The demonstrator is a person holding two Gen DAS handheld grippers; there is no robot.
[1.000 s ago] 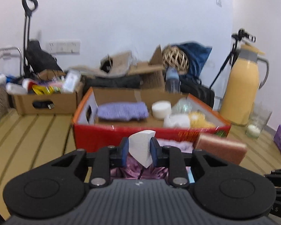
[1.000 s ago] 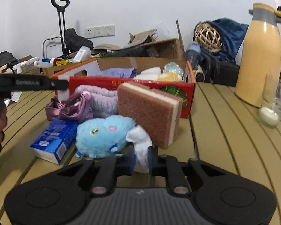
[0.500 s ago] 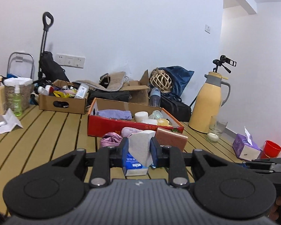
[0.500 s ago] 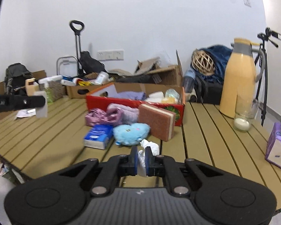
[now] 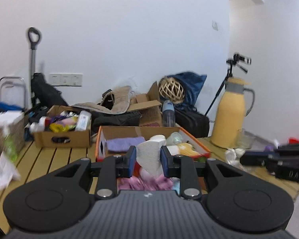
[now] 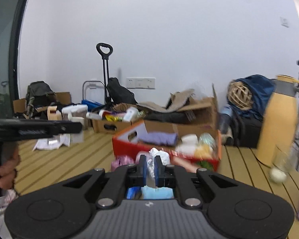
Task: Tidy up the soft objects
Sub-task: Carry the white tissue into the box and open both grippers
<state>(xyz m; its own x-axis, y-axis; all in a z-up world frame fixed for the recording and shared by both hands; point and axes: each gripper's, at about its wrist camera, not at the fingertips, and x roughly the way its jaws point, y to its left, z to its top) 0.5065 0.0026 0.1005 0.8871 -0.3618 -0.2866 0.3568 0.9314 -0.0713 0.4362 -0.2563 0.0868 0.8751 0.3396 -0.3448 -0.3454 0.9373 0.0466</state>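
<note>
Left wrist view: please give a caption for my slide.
Left hand-held gripper holds white tissue before red box.

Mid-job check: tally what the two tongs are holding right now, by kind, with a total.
Folded white paper: 1, in the left tongs
Crumpled white tissue: 1, in the right tongs
Total: 2
</note>
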